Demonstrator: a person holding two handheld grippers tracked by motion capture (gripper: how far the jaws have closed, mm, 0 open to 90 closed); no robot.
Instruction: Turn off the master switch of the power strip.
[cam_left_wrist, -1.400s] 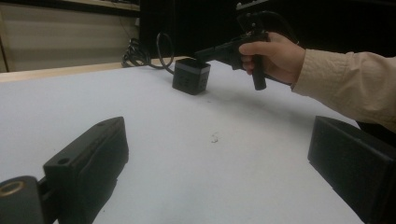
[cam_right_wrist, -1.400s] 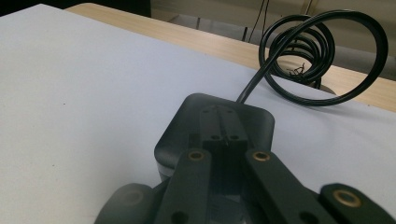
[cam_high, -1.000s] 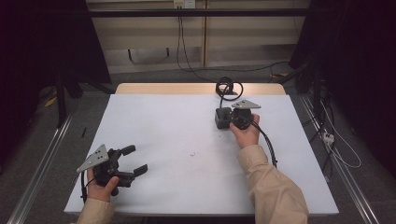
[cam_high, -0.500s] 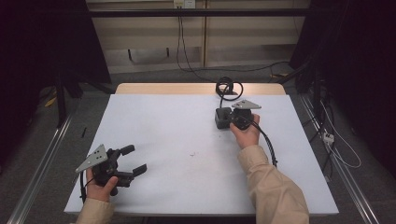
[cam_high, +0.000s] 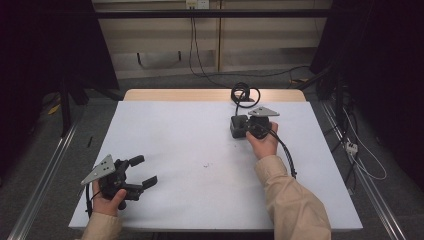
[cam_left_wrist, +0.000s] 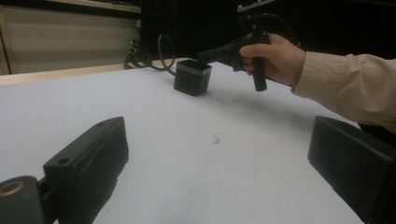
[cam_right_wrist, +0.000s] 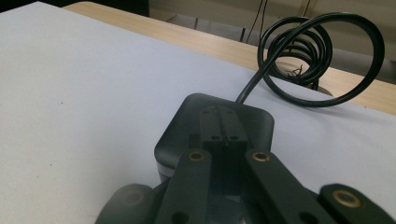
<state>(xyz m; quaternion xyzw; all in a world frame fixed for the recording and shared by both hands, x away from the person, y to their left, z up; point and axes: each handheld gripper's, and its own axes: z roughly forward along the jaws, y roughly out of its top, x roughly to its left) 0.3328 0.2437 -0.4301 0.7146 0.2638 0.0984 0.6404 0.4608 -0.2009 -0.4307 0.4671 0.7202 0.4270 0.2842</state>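
**Two grippers, one black box**

While the left gripper (cam_high: 140, 171) rests released at the near left corner of the table (cam_high: 165, 135), the right gripper (cam_high: 243, 127) sits clenched over the one black box (cam_high: 238, 126), far right. One coiled cable (cam_high: 244, 94) trails beyond; the box's front stays hidden.

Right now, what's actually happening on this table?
A person works two handheld grippers over a white table. The right gripper sits with its jaws closed together over the top of a small black box-shaped adapter, whose coiled black cable lies toward the far wooden edge. The left gripper waits near the front left corner, jaws wide apart and holding nothing.
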